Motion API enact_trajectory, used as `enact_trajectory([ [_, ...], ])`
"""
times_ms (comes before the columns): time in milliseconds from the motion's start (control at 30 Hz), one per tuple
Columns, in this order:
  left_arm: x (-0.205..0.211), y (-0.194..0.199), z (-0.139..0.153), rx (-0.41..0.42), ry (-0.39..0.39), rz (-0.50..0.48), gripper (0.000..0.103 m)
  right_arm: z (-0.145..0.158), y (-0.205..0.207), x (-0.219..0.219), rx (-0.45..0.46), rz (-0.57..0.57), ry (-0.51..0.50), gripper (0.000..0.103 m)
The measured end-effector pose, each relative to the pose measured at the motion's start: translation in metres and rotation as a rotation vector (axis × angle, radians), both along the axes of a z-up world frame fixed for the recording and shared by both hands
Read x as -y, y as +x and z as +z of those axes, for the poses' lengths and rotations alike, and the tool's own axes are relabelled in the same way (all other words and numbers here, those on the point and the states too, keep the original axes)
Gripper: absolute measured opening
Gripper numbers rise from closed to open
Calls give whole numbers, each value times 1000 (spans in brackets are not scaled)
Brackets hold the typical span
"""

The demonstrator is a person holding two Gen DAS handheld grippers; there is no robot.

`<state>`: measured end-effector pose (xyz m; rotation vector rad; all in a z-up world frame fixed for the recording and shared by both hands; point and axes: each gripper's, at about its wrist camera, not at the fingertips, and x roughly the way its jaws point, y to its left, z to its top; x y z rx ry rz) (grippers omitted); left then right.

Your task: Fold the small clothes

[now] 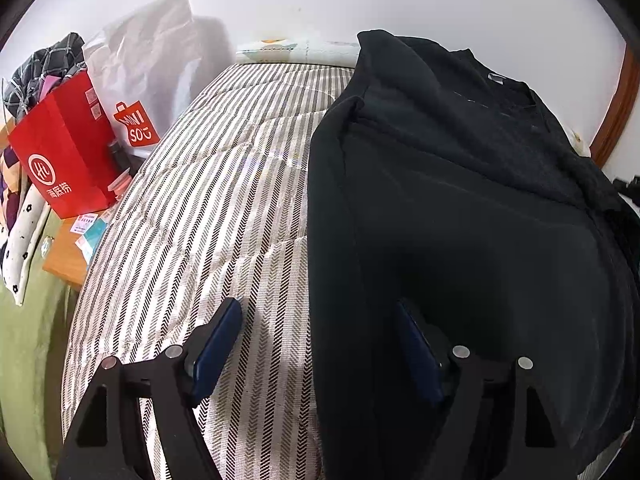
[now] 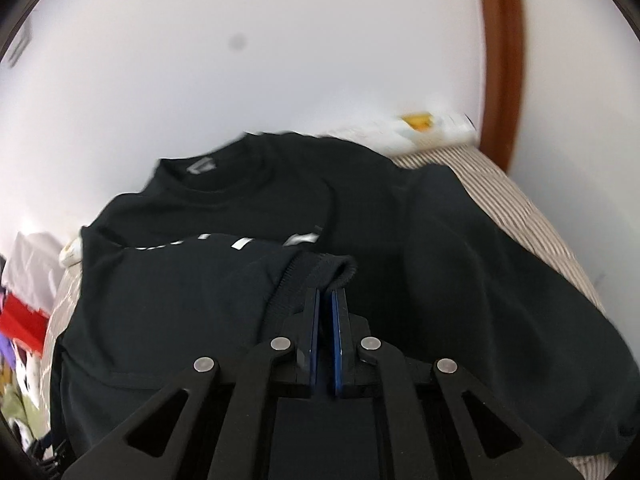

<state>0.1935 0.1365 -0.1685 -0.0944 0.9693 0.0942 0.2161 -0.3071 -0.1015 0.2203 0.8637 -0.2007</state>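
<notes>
The black sweatshirt [image 1: 460,208] lies spread on the striped bed [image 1: 208,200], occupying its right portion in the left wrist view. The left gripper [image 1: 316,320] has its fingers wide apart and holds nothing; the left finger [image 1: 216,344] stands over bare bedding, the right finger [image 1: 416,348] over the garment's near left edge. The right gripper [image 2: 326,300] has its fingers closed almost together on the ribbed cuff [image 2: 320,270] of a sleeve folded across the sweatshirt's front. White chest print is partly covered and unreadable. Far left, a red bag [image 1: 64,148] carries a circled "Hi" logo; a white bag [image 1: 136,80] reads "MINISO".
</notes>
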Motion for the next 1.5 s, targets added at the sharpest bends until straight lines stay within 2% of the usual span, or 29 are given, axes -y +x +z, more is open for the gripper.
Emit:
enact_trajectory([
  [133, -1, -2, 2, -19, -5, 4, 76, -14, -8, 13, -59, -6, -35, 7],
  [200, -1, -8, 2, -27, -2, -6, 76, -9, -20, 11, -52, 10, -56, 17],
  [267, -3, -16, 3, -29, -10, -12, 76, -5, -37, 6, -52, 32, -81, 46],
  [333, -5, -25, 4, -25, -22, -18, 76, -4, -59, 1, -62, 65, -108, 55],
  [467, -2, -50, 6, -15, -93, -60, 73, -12, -106, -5, -108, 87, -170, 63],
  [500, 1, -57, 7, -4, -91, -79, 71, -16, -119, -4, -117, 88, -179, 64],
  [567, 9, -67, 7, 11, -63, -105, 61, -24, -146, -1, -139, 79, -192, 65],
  [600, 13, -73, 7, 17, -49, -111, 58, -29, -158, 1, -151, 74, -191, 65],
  [767, 22, -82, 9, 44, -67, -108, 17, -50, -213, 9, -182, 68, -103, 65],
  [833, 23, -83, 9, 45, -58, -88, 10, -56, -229, 8, -173, 69, -68, 65],
  [933, 19, -90, 10, 36, -105, -53, 9, -60, -246, 2, -136, 88, -57, 64],
  [1000, 18, -100, 11, 33, -120, -45, 9, -61, -249, -2, -119, 98, -83, 52],
  [1067, 20, -111, 12, 37, -120, -53, 9, -61, -249, -5, -102, 115, -94, 26],
  [1167, 26, -129, 14, 39, -127, -58, 9, -58, -247, -4, -91, 136, -92, 12],
  [1500, 37, -183, 11, 33, -134, -91, 9, -42, -262, 8, -80, 163, -100, 9],
])
